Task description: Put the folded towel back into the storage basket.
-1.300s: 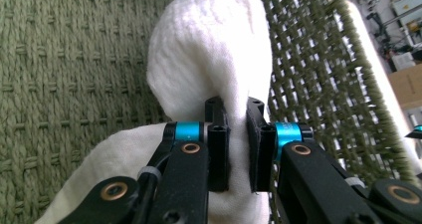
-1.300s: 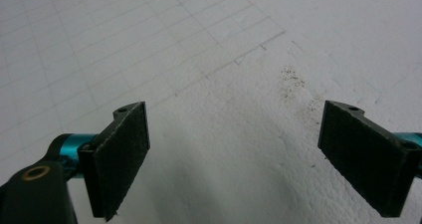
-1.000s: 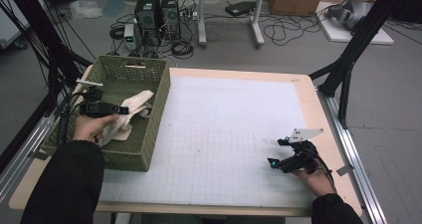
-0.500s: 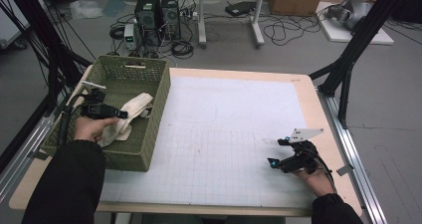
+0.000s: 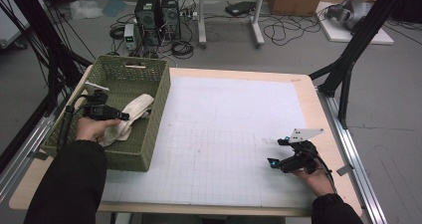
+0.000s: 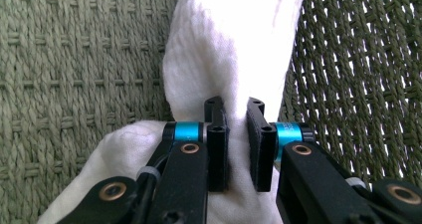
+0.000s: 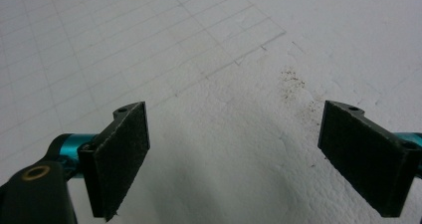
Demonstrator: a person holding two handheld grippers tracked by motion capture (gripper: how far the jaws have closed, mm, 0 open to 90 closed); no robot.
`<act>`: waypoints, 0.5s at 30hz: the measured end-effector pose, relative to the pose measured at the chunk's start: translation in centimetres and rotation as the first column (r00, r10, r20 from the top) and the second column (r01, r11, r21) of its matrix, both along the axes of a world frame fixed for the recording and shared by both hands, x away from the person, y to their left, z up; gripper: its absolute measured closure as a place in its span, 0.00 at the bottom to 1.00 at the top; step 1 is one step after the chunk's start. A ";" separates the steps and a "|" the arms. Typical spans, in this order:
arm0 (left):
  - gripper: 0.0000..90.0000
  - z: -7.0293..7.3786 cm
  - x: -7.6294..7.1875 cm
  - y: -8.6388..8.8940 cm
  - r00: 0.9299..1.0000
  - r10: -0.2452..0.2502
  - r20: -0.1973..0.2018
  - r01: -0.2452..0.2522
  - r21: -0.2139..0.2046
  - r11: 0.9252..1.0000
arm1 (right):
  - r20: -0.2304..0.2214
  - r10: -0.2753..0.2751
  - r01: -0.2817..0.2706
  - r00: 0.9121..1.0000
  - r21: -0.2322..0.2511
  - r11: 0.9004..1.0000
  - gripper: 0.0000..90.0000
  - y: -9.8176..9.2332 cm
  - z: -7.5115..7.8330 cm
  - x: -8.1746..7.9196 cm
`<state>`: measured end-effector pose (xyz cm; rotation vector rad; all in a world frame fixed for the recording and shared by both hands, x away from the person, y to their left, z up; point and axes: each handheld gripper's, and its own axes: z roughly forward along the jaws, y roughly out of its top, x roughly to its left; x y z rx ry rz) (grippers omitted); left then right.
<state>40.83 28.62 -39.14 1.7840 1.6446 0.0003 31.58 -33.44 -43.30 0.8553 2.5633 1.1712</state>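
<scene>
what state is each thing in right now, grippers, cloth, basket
left gripper: jaws nearly closed, pinching a fold of the cloth
right gripper: jaws wide open, nothing between them, low over the mat
cloth: white, crumpled, inside the basket, part draped against the wall
basket: green, woven, upright at the table's left edge
mat: white, gridded, lying flat

The basket (image 5: 149,149) stands on the table's (image 5: 239,77) left side; the cloth (image 5: 137,107) lies in the basket; the mat (image 5: 229,134) lies right of the basket.

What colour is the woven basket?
Olive green basket; the left gripper view shows it best.
</scene>
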 end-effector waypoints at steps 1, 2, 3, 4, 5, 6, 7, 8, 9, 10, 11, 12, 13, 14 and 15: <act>0.91 0.0 0.0 0.0 1.000 -0.003 0.001 0.003 0.004 1.000 | 0.000 0.000 0.000 1.000 0.001 1.000 0.13 0.0 0.0 0.0; 0.91 0.2 0.0 0.0 1.000 -0.002 0.014 0.002 0.009 1.000 | 0.001 0.000 0.000 1.000 -0.001 1.000 0.13 0.0 0.0 0.0; 0.90 0.3 0.0 0.0 1.000 -0.004 0.027 0.004 0.002 1.000 | 0.001 -0.001 0.001 1.000 0.000 1.000 0.13 0.0 0.0 0.0; 0.91 0.4 0.0 -0.1 0.999 -0.005 0.036 0.005 -0.004 1.000 | -0.001 -0.001 0.001 1.000 0.001 1.000 0.13 0.0 0.0 0.0; 0.91 0.5 0.1 -0.1 0.999 -0.008 0.041 0.008 0.007 1.000 | 0.002 0.001 -0.001 1.000 -0.002 1.000 0.13 0.0 0.0 0.0; 0.91 0.6 0.1 -0.1 0.998 -0.009 0.055 0.008 0.024 1.000 | 0.006 0.002 -0.002 1.000 -0.003 1.000 0.13 0.0 0.0 0.0; 0.91 0.8 0.1 -0.2 0.997 -0.008 0.073 0.006 0.024 1.000 | 0.001 0.000 0.000 1.000 -0.003 1.000 0.13 0.1 0.0 0.0; 0.91 0.9 0.0 -0.2 0.996 -0.008 0.089 0.007 0.018 1.000 | -0.001 -0.002 0.002 1.000 -0.002 1.000 0.13 0.1 0.0 0.0; 0.91 1.0 0.0 -0.2 0.995 -0.005 0.097 0.003 0.023 1.000 | 0.001 0.001 -0.001 1.000 -0.003 1.000 0.13 0.0 0.0 0.0; 0.91 1.1 0.0 -0.2 0.995 -0.008 0.100 0.005 0.027 1.000 | 0.002 0.002 -0.002 1.000 -0.004 1.000 0.13 0.0 0.0 0.0; 0.91 1.0 0.0 -0.2 0.995 -0.011 0.098 0.009 0.022 1.000 | 0.000 -0.002 0.002 1.000 -0.002 1.000 0.13 0.1 -0.1 0.1; 0.91 1.0 0.0 -0.3 0.996 -0.014 0.092 0.012 0.028 1.000 | -0.007 -0.001 0.001 1.000 -0.001 1.000 0.13 0.1 -0.1 0.0; 0.91 0.9 0.0 -0.3 0.996 -0.015 0.089 0.012 0.040 0.999 | -0.002 0.004 -0.004 1.000 -0.004 1.000 0.13 0.1 -0.1 0.1; 0.91 0.9 0.0 -0.4 0.996 -0.018 0.090 0.014 0.049 0.999 | 0.000 0.004 -0.004 1.000 -0.006 1.000 0.13 0.2 -0.1 0.1; 0.91 0.9 0.0 -0.4 0.996 -0.022 0.085 0.017 0.059 0.998 | -0.006 0.004 -0.004 1.000 -0.006 1.000 0.13 0.2 -0.1 0.0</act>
